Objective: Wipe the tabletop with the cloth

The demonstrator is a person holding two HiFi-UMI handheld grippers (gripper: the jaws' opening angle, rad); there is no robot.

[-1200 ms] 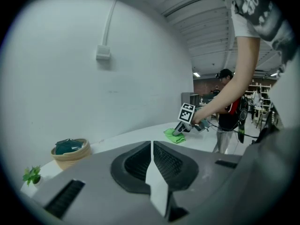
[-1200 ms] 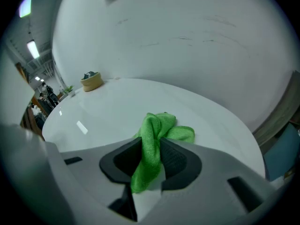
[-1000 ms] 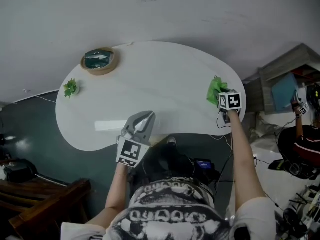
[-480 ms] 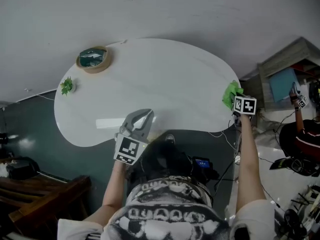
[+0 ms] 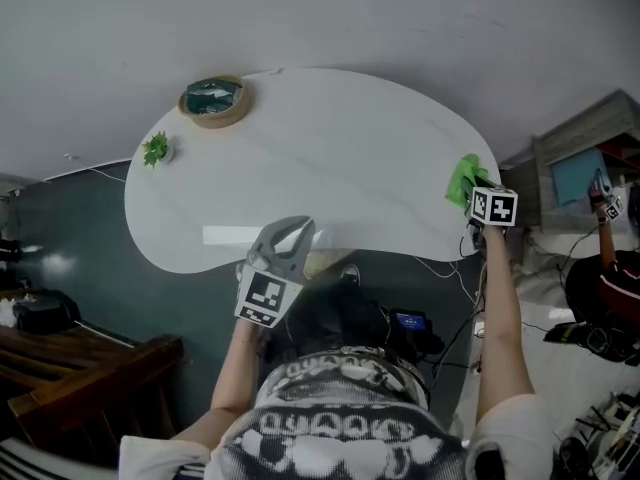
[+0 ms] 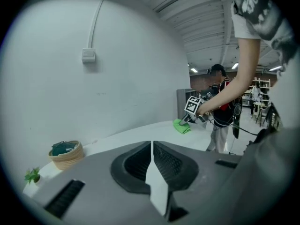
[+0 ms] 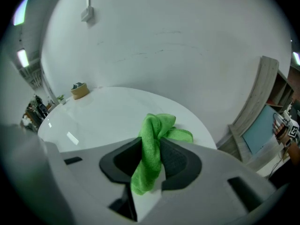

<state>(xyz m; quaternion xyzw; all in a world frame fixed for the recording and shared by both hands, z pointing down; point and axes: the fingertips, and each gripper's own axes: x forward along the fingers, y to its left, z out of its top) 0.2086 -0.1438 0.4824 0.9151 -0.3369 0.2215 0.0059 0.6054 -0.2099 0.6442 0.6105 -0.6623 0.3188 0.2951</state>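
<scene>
A green cloth [image 5: 463,177] lies bunched at the right end of the white oval tabletop [image 5: 310,158]. My right gripper [image 5: 472,196] is shut on the cloth [image 7: 153,139], whose free end spreads on the tabletop [image 7: 108,111] ahead of the jaws. My left gripper [image 5: 291,232] rests at the table's near edge, shut with nothing between its fingers. From the left gripper view the cloth [image 6: 182,126] and the right gripper [image 6: 186,119] show at the table's far end, beyond my left gripper [image 6: 152,146].
A woven basket [image 5: 214,102] with something dark green inside stands at the far left of the table, a small green plant [image 5: 155,150] beside it. A wooden shelf [image 5: 585,143] stands to the right of the table. Cables lie on the floor below.
My right gripper has dragged the cloth rightwards to the table's right end. The left gripper has stayed at the near edge.
</scene>
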